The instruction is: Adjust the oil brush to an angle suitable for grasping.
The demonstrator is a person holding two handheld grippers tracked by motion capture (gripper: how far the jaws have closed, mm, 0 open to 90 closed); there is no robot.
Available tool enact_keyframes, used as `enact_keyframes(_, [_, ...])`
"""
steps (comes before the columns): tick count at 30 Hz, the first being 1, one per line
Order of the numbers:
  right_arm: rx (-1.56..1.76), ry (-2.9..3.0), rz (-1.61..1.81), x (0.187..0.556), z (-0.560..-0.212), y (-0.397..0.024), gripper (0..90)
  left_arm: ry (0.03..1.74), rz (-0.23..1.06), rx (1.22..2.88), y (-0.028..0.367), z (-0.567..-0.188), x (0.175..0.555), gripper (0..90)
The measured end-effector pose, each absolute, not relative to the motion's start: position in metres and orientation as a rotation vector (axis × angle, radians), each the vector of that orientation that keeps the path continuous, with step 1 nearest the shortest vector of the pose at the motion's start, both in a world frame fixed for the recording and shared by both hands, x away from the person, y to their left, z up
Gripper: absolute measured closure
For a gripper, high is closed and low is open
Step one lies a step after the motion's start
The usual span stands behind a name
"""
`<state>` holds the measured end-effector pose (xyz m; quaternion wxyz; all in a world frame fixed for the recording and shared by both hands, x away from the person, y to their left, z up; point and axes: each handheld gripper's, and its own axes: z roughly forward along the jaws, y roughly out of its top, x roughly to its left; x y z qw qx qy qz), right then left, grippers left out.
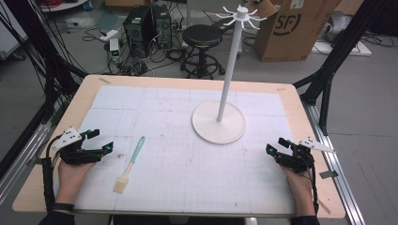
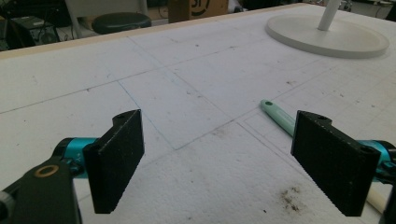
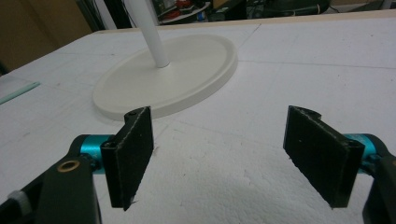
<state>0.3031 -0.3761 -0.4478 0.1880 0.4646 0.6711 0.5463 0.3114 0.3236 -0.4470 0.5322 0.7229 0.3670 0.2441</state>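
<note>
A basting brush [image 1: 131, 164] with a mint-green handle and pale bristles lies on the white mat, left of centre. Its handle [image 2: 279, 115] reaches behind the right jaw in the left gripper view. My left gripper [image 1: 104, 140] rests at the mat's left side, a little left of the brush, open with nothing between its jaws [image 2: 219, 161]. A white stand [image 1: 218, 123] with a round base, a tall pole and hooks on top is set right of centre. My right gripper [image 1: 276, 146] rests at the mat's right side, open and empty [image 3: 219, 156], facing the stand's base [image 3: 187, 70].
The white gridded mat [image 1: 187, 154] covers most of the wooden table [image 1: 300, 108]. A small dark speck of dirt [image 2: 290, 198] lies near the left gripper. Beyond the table's far edge stand a black stool [image 1: 202, 40], computer cases, cables and a cardboard box [image 1: 291, 26].
</note>
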Motion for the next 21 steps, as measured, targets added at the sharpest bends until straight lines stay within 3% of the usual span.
enact_keyframes(21, [1.33,1.883,1.518,0.3034,-0.4477,-0.3746,23.9,0.931,0.563,1.714,0.3244,-0.4464,0.3112,17.5])
